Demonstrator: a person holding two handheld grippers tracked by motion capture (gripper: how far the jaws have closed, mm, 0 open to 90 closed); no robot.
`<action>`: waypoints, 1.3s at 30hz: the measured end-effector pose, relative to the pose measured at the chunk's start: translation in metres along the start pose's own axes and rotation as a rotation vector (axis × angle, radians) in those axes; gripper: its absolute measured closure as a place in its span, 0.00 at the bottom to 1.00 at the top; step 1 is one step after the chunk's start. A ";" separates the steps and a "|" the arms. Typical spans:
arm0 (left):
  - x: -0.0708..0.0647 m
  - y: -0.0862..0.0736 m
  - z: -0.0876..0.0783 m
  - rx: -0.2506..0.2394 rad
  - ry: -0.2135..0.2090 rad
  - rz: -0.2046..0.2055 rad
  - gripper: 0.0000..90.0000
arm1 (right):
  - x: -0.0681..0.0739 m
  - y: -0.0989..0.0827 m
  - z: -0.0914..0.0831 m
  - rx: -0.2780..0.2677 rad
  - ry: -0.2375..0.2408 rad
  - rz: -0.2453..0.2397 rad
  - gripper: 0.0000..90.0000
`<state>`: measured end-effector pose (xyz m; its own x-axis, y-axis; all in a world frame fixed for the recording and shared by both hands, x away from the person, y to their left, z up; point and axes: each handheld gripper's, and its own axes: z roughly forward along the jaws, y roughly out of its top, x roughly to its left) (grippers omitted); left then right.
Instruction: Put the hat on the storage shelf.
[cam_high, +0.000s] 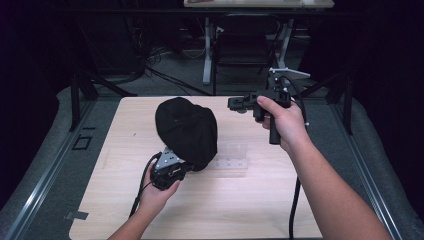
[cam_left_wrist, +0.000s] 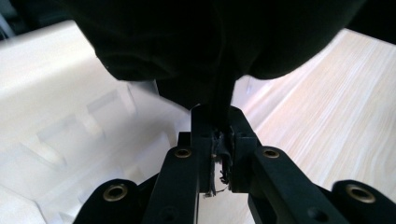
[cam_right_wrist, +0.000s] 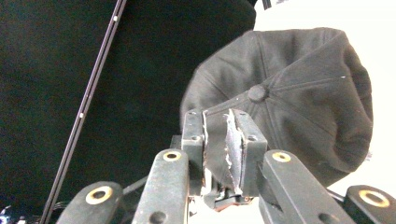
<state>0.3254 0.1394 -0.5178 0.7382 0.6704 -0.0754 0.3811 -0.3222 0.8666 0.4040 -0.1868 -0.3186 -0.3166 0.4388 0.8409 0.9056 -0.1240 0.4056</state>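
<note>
Two handheld grippers are seen at work over a pale wooden table (cam_high: 150, 215), viewed from above the person's side. Nearest the viewer, two bare forearms come in from the bottom edge. The left gripper (cam_high: 181, 162) is held low over the near-left middle of the table, with a black cable trailing back toward the near edge. Its jaws are clamped tight on the lower edge of a black cap (cam_high: 186, 131), which is held up above it with its crown bulging upward and away. In the left gripper view, dark fabric of the cap (cam_left_wrist: 205, 42) is seen pinched between the closed jaws of the left gripper (cam_left_wrist: 218, 140), with light wood grain to the right.

Just right of the cap, a clear plastic tray (cam_high: 231, 159) lies flat on the table, hard to make out against the wood.

Farther off and to the right, the right gripper (cam_high: 236, 104) is held higher, pointing left toward the cap and apart from it; a grey three-cornered plate is carried on top. In the right gripper view, the jaws of the right gripper (cam_right_wrist: 223, 140) are seen slightly parted with nothing pressed between them, and the cap (cam_right_wrist: 299, 102), with the button at its crown, is seen beyond them.

Beyond the far edge of the table, grey floor is seen, with loose cables, a white desk leg and a dark chair (cam_high: 240, 47). Metal rails run along both sides of the table, and the rest of the room is dark.
</note>
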 end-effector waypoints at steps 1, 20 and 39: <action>0.002 -0.003 0.000 -0.006 -0.009 -0.011 0.94 | 0.000 -0.001 -0.001 0.000 -0.007 -0.005 0.86; -0.001 -0.012 -0.012 0.010 0.060 0.008 0.60 | -0.008 -0.021 -0.011 0.001 -0.092 -0.067 0.85; 0.006 -0.027 -0.037 -0.021 0.036 -0.046 0.50 | -0.034 -0.081 -0.023 -0.068 -0.258 -0.244 0.82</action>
<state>0.2989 0.1772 -0.5235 0.6993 0.7081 -0.0978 0.4023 -0.2768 0.8727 0.3348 -0.2120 -0.3722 -0.4315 0.6721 0.6018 0.7884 -0.0433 0.6137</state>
